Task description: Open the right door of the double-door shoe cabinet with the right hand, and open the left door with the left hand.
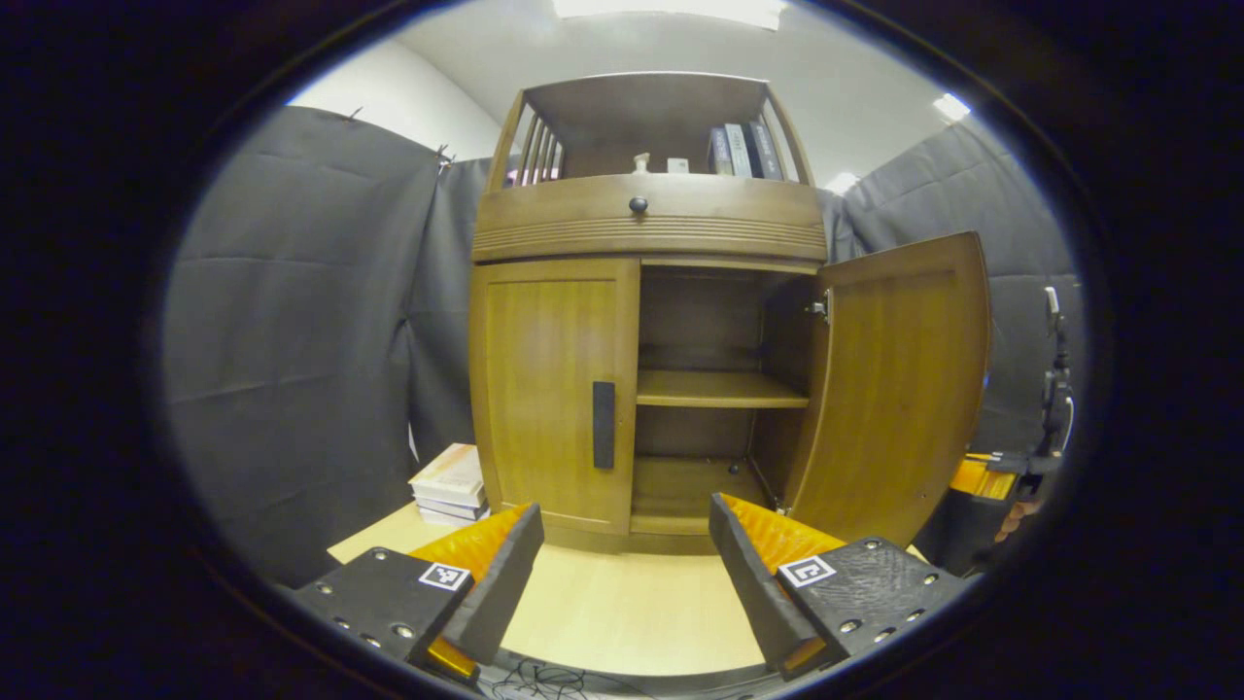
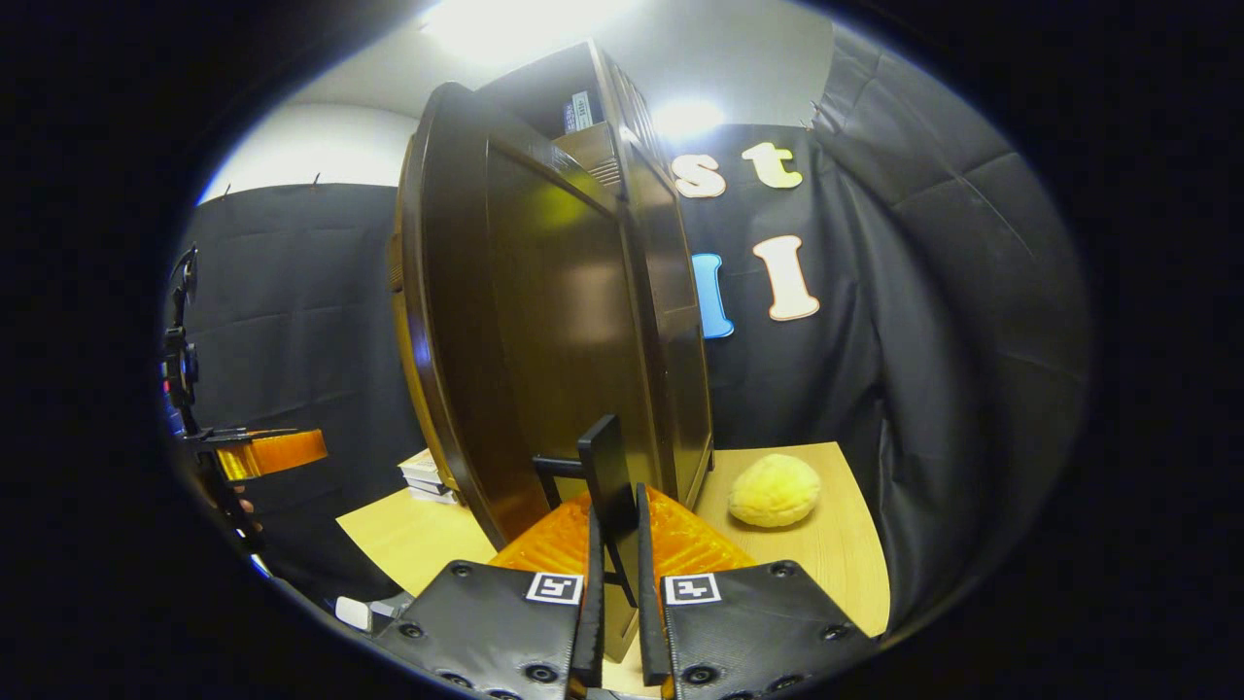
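Standing swung open, the cabinet's right door [image 1: 899, 389] is exposing an inner shelf [image 1: 721, 389], while my right gripper [image 2: 614, 544] is clamping both fingers on its dark handle [image 2: 607, 476]. The left door [image 1: 552, 389] is sitting closed; my left gripper [image 1: 622, 554] is hovering before it, fingers spread apart, near stacked books [image 1: 450, 483].

A pale wooden table [image 1: 622, 603] carries everything here. In the left gripper view the shoe cabinet [image 1: 649, 224] stands at the table's 12 o'clock. A stack of books [image 1: 450, 484] lies flat on the tabletop at about 10 o'clock, just beside the cabinet's lower left corner. In the right gripper view a round yellow plush lump [image 2: 775, 490] rests on the table at about 1 o'clock, near the cabinet's side.
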`<action>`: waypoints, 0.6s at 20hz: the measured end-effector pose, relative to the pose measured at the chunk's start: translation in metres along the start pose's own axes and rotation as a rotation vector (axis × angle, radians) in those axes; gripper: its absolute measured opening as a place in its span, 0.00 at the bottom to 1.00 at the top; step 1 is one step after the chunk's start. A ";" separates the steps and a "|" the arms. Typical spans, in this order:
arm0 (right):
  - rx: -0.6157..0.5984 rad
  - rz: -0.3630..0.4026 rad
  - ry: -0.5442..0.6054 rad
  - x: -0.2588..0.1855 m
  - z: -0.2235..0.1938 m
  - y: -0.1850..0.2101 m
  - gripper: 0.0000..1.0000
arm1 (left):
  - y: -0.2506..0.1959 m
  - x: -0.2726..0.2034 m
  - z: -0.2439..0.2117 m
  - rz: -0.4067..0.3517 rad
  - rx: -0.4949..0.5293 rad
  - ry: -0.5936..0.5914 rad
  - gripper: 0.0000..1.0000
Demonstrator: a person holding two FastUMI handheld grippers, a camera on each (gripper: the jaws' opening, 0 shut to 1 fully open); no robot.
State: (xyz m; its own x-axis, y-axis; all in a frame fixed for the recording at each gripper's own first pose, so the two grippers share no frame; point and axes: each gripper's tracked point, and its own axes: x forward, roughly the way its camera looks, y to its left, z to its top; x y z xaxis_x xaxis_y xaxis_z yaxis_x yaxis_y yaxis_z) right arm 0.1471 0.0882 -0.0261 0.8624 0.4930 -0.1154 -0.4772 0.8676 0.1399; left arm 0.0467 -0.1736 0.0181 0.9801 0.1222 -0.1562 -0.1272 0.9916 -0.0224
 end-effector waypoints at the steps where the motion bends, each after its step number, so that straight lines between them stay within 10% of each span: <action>1: 0.001 0.000 0.002 -0.002 0.000 0.000 0.16 | 0.000 0.003 0.001 -0.003 0.001 -0.002 0.99; 12: 0.012 -0.266 0.015 -0.032 -0.004 -0.026 0.10 | 0.035 0.103 0.035 -0.084 0.011 -0.043 1.00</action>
State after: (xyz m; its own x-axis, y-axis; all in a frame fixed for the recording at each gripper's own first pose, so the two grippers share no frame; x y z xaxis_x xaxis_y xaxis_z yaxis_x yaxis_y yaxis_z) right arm 0.1310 0.0504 -0.0298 0.9545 0.2490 -0.1640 -0.2323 0.9659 0.1147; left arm 0.1483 -0.1244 0.0356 0.9930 0.0401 -0.1115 -0.0428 0.9988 -0.0227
